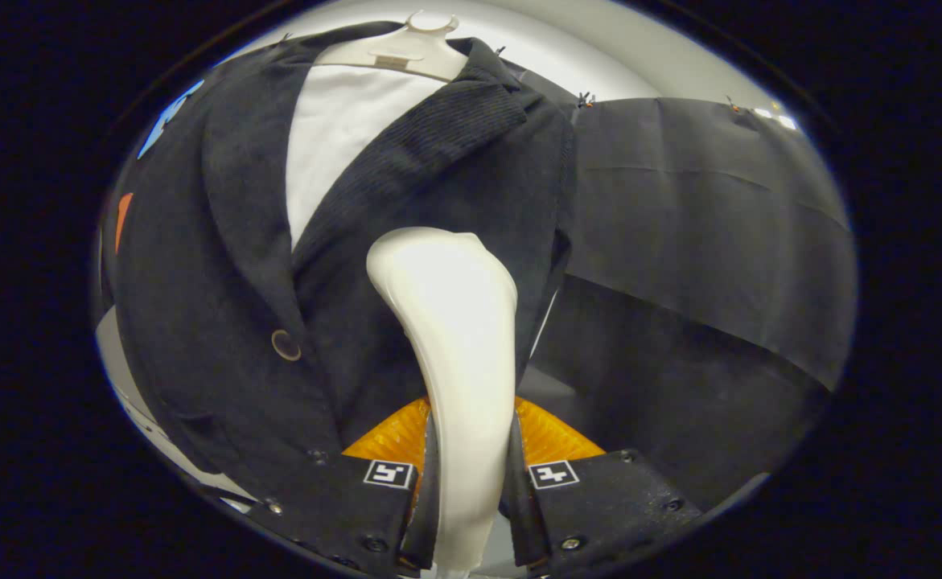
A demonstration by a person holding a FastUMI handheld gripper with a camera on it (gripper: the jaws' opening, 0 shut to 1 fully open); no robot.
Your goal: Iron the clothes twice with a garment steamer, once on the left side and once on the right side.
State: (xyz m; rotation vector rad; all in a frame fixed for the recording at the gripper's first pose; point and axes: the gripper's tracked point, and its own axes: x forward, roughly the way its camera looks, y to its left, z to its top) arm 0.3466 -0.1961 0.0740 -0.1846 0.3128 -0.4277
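Note:
A dark corduroy jacket hangs on a white hanger over a white shirt, right in front of me. My gripper is shut on the white garment steamer, both fingers pressing its handle. The steamer rises from between the fingers, and its rounded head rests against the jacket's right front panel, just right of the lapel. A round button shows on the jacket left of the steamer head.
Black cloth covers the booth wall to the right of the jacket. A pale surface shows low on the left behind the jacket's hem.

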